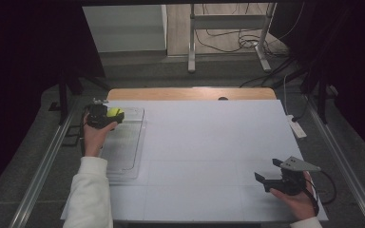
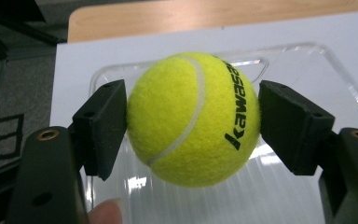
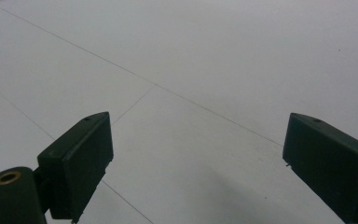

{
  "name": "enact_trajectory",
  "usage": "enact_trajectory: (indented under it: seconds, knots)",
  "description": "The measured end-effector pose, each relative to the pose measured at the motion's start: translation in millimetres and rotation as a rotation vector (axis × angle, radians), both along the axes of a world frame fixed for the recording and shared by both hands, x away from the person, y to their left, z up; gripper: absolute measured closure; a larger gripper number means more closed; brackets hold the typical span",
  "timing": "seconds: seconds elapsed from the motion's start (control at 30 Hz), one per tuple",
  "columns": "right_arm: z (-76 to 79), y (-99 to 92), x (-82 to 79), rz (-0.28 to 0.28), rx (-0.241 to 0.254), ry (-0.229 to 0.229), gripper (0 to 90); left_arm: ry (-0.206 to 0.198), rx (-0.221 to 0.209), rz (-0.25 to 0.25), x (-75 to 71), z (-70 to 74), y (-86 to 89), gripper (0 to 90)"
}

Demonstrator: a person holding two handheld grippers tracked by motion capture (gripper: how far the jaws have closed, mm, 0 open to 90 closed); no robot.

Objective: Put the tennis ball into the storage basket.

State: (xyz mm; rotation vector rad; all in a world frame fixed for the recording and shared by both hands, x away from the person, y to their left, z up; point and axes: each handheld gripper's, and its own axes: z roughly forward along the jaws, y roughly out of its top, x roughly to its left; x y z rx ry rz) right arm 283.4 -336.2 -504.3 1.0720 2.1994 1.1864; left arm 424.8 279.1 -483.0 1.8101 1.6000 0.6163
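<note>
We see the left tool (image 2: 193, 119) pinching a tennis ball (image 2: 193, 119) above a clear tray (image 1: 123, 147); the right tool (image 3: 196, 158) hangs spread over the worktop (image 1: 204, 142)

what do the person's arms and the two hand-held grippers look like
Both are black. The left hand-held gripper has two blocky black jaws with flat pads and brass-coloured screw holes near the base. The right hand-held gripper has the same blocky jaws, a grey three-cornered plate on top and a thin black cable trailing from it. The left arm wears a white sleeve; a white cuff shows at the right wrist.
</note>
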Motion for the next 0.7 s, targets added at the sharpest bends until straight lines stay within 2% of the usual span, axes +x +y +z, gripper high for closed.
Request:
enact_trajectory:
  seconds: [0.57,0.67,0.7]
  knots:
    - [-0.2,0.2,0.0,0.001,0.000,0.000,9.0,0.078,0.116,-0.011,7.3,-14.7,-10.2,27.4]
    - [-0.5,0.2,0.2,0.001,-0.001,0.001,9.0,0.080,0.139,-0.014,8.3,-17.1,-12.0,28.1]
    - [-0.5,0.2,0.2,0.000,-0.002,0.001,9.0,0.063,0.148,-0.007,8.1,-16.8,-12.4,30.0]
